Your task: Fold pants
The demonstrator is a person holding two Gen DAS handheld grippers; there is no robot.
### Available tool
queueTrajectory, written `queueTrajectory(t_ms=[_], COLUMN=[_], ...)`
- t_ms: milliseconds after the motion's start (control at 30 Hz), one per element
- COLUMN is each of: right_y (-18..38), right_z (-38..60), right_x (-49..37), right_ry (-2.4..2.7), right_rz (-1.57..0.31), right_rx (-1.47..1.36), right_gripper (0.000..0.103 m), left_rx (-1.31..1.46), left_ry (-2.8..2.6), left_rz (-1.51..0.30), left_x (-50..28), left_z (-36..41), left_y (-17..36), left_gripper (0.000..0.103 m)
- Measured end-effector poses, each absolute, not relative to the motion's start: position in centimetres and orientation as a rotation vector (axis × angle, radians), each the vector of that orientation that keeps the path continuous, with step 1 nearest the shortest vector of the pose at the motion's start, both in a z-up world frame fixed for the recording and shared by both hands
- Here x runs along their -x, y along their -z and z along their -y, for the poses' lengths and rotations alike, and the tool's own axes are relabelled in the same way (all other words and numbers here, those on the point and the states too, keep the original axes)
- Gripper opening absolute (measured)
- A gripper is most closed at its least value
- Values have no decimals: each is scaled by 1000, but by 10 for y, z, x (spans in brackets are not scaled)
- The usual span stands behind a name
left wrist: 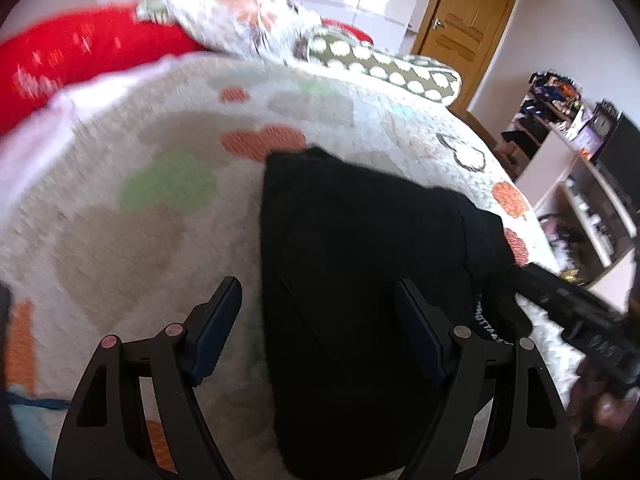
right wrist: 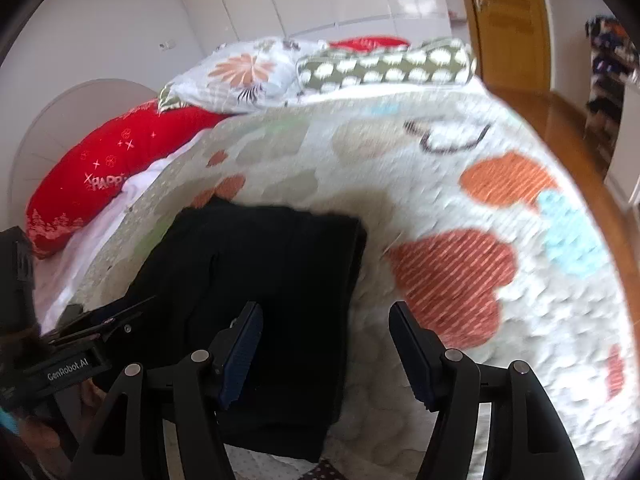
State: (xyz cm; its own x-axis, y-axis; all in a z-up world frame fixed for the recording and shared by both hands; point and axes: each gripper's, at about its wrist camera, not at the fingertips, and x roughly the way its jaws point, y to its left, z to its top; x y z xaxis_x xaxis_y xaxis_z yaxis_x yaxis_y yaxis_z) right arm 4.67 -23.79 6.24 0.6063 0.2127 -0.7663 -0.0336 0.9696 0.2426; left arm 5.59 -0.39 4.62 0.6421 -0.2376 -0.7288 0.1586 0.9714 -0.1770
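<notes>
Black pants (left wrist: 352,260) lie folded into a rough rectangle on a patterned quilt (left wrist: 140,208). My left gripper (left wrist: 320,312) hovers open over their left edge, with one finger above the quilt and the other above the dark cloth. In the right wrist view the pants (right wrist: 260,264) fill the lower middle. My right gripper (right wrist: 326,340) stands open across their right edge, its pads not pressing on the fabric. Each gripper shows in the other's view: the right gripper (left wrist: 580,312) beside the pants' right side, the left gripper (right wrist: 92,328) by their left side.
A red cushion (right wrist: 112,168), a flowered pillow (right wrist: 248,76) and a green spotted pillow (right wrist: 384,64) lie at the head of the bed. A wooden door (left wrist: 468,20) and cluttered white shelves (left wrist: 580,184) stand to the right. The quilt (right wrist: 460,208) spreads wide right of the pants.
</notes>
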Motion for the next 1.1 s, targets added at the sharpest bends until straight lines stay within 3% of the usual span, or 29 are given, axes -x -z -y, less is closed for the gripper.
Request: queueTrajectory(t_ms=[200, 533, 833, 1100], right_y=[-84, -97, -93, -44], right_z=[227, 205, 219, 238], right_x=[-31, -6, -6, -56], right_ry=[-138, -152, -139, -245], right_rz=[-850, -826, -875, -994], right_rx=[-163, -131, -149, -299], right_gripper=[64, 64, 64, 64], left_rx=[11, 23, 99, 257], left_ry=[128, 105, 155, 238], left_rz=[-721, -690, -847, -998], left_x=[-34, -8, -31, -75], left_z=[10, 5, 1, -22], left_y=[-64, -79, -57, -33], left_gripper=[79, 79, 79, 79])
